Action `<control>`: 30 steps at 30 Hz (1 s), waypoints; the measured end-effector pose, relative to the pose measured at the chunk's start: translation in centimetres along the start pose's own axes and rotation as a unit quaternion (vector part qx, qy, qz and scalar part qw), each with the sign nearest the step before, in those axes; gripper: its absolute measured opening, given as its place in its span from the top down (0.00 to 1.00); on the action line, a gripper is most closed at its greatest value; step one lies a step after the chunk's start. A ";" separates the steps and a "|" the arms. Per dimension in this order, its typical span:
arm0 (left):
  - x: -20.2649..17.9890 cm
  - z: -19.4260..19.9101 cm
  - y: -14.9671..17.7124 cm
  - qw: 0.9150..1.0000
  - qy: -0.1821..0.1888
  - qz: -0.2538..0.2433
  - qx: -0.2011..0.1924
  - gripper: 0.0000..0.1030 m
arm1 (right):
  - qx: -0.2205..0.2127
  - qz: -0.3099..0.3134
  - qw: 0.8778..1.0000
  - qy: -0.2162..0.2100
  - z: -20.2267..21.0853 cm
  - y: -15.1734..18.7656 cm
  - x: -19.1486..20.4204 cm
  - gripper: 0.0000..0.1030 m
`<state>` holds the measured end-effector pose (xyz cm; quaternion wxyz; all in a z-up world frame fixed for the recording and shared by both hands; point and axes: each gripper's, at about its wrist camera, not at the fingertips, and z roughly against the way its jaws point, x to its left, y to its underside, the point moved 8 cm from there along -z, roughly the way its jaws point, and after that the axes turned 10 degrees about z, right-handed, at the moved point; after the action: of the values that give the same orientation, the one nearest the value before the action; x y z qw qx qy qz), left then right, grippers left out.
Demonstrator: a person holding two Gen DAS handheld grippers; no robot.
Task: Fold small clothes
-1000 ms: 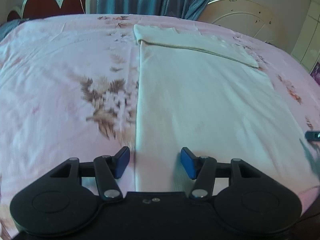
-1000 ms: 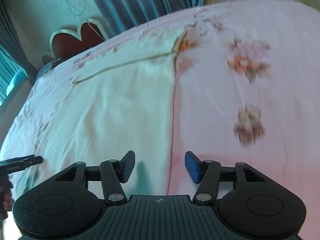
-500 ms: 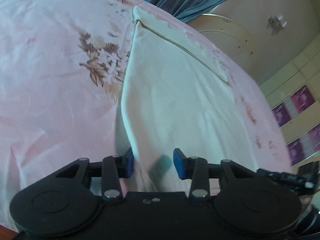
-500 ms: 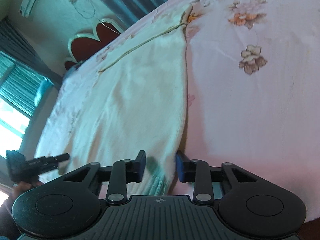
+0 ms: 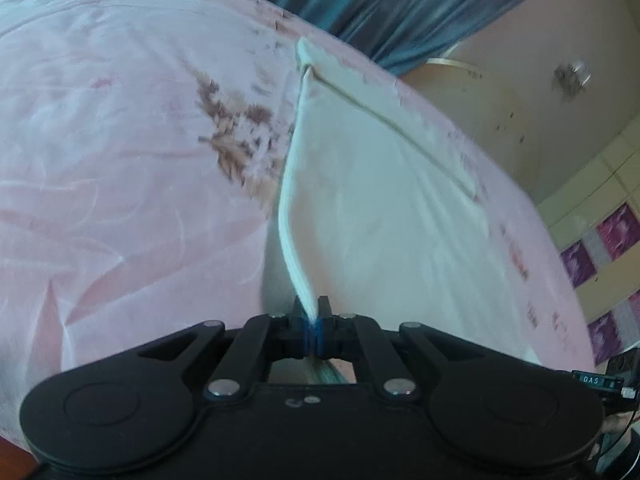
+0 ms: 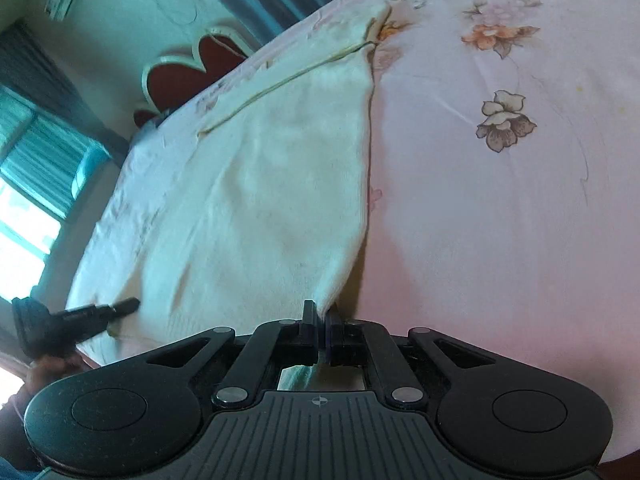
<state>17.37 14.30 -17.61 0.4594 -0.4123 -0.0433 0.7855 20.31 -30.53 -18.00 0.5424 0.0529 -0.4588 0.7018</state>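
The left claw (image 5: 311, 322) has just squeezed shut, and the near left corner of the cream cloth (image 5: 384, 208) is pinched between its blue pads. The right claw (image 6: 322, 326) has just squeezed shut too, and it holds the near right corner of the same cloth (image 6: 280, 184). So each claw has one near corner, and the cloth's near edge runs from one claw to the other.

From both claws the cloth stretches straight ahead, away across the pink flowered bed (image 5: 120, 160). Its long way points forward from the claws. At the far end a fold line (image 5: 384, 120) crosses the cloth from side to side.

The left claw's picture is a bit blurry, so I can't tell how much cloth sits inside the pads; it looks like only the tip of the corner.

I think the next move is to lift both corners together and carry them forward, toward the far end. Both claws are equally near, so they should go side by side.
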 end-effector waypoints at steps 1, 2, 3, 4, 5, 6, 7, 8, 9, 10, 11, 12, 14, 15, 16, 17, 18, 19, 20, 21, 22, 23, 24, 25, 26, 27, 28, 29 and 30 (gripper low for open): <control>-0.3 0.3 -0.2 1.000 0.008 0.001 -0.008 0.97 | -0.012 0.004 1.000 -0.004 0.4 -0.5 0.3 0.98; -0.5 0.6 -0.6 1.000 0.017 0.004 -0.015 0.97 | -0.021 0.008 1.000 -0.005 0.7 -1.1 0.6 0.98; -0.8 0.8 -1.0 1.000 0.021 0.007 -0.020 0.97 | -0.031 0.014 0.999 -0.006 0.9 -1.9 0.9 0.98; -1.1 0.8 -1.6 0.999 0.024 0.007 -0.027 0.97 | -0.041 0.019 0.999 -0.007 1.1 -2.6 1.2 0.98; -1.4 1.1 -2.1 0.999 0.029 0.008 -0.036 0.97 | -0.051 0.021 0.998 -0.005 1.3 -3.5 1.3 0.98; -1.7 1.2 -2.8 0.998 0.035 0.011 -0.044 0.97 | -0.061 0.022 0.998 -0.002 1.3 -4.5 1.4 0.98; -2.2 1.2 -3.9 0.997 0.044 0.015 -0.054 0.97 | -0.072 0.023 0.997 0.000 1.3 -5.6 1.5 0.98; -2.7 1.2 -5.1 0.996 0.053 0.018 -0.063 0.97 | -0.083 0.025 0.996 0.002 1.3 -6.8 1.7 0.98; -3.3 1.1 -6.2 0.995 0.064 0.019 -0.070 0.97 | -0.089 0.027 0.996 0.004 1.1 -7.8 1.8 0.98; -3.9 0.7 -7.1 0.994 0.071 0.018 -0.076 0.97 | -0.096 0.031 0.995 0.008 0.6 -9.0 2.1 0.98; -4.8 0.3 -8.4 0.993 0.080 0.013 -0.082 0.97 | -0.103 0.035 0.994 0.011 0.5 -10.1 2.2 0.98; -5.7 -0.2 -9.8 0.992 0.092 0.008 -0.086 0.97 | -0.110 0.037 0.993 0.016 0.2 -11.6 2.2 0.98; -7.3 -1.3 -12.2 0.990 0.104 -0.005 -0.092 0.97 | -0.117 0.031 0.992 0.027 -0.3 -14.3 1.7 0.98; -8.1 -2.1 -13.6 0.990 0.109 -0.010 -0.093 0.97 | -0.123 0.032 0.991 0.037 -0.7 -15.9 1.6 0.98; -8.6 -2.7 -14.9 0.989 0.112 -0.014 -0.094 0.97 | -0.127 0.033 0.990 0.044 -1.0 -17.3 1.3 0.98; -9.2 -3.8 -16.5 0.989 0.113 -0.020 -0.096 0.97 | -0.132 0.032 0.990 0.047 -1.3 -18.7 1.1 0.98; -9.6 -4.7 -17.8 0.989 0.114 -0.025 -0.096 0.97 | -0.137 0.028 0.989 0.050 -1.8 -20.2 0.7 0.98; -10.0 -5.5 -18.7 0.988 0.114 -0.027 -0.096 0.97 | -0.139 0.023 0.988 0.056 -2.5 -21.6 0.1 0.98; -10.3 -6.7 -20.1 0.989 0.114 -0.029 -0.095 0.97 | -0.139 0.021 0.988 0.062 -3.2 -22.9 -0.3 0.98; -10.4 -7.7 -21.2 0.989 0.112 -0.031 -0.092 0.97 | -0.141 0.017 0.988 0.067 -4.0 -24.2 -0.8 0.98; -10.6 -9.2 -22.5 0.990 0.109 -0.033 -0.088 0.97 | -0.141 0.011 0.988 0.069 -4.9 -25.3 -1.5 0.98; -10.6 -10.1 -23.3 0.990 0.109 -0.033 -0.083 0.97 | -0.139 0.004 0.988 0.071 -5.8 -26.2 -2.1 0.98; -10.6 -11.3 -24.3 0.991 0.107 -0.033 -0.076 0.97 | -0.135 -0.003 0.988 0.074 -7.0 -27.3 -2.8 0.98; -10.4 -12.2 -24.8 0.992 0.101 -0.034 -0.071 0.97 | -0.130 -0.009 0.989 0.075 -8.0 -28.2 -3.4 0.98; -10.3 -13.7 -25.7 0.993 0.092 -0.036 -0.063 0.97 | -0.126 -0.017 0.989 0.076 -9.0 -28.9 -4.0 0.98; -10.2 -14.8 -26.4 0.994 0.086 -0.038 -0.057 0.97 | -0.120 -0.025 0.989 0.076 -10.2 -29.6 -4.8 0.98; -10.1 -15.8 -27.2 0.995 0.080 -0.038 -0.052 0.97 | -0.114 -0.032 0.990 0.077 -11.3 -30.3 -5.6 0.98; -9.9 -16.8 -27.8 0.995 0.075 -0.039 -0.047 0.97 | -0.108 -0.039 0.990 0.077 -12.3 -30.8 -6.2 0.98; -9.7 -17.9 -28.3 0.996 0.072 -0.040 -0.040 0.97 | -0.103 -0.045 0.990 0.079 -13.2 -31.2 -6.9 0.98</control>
<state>51.45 17.63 -10.78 0.4757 -0.4834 -0.0576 0.7327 53.95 -26.49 -11.22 0.6107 -0.0382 -0.4815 0.6275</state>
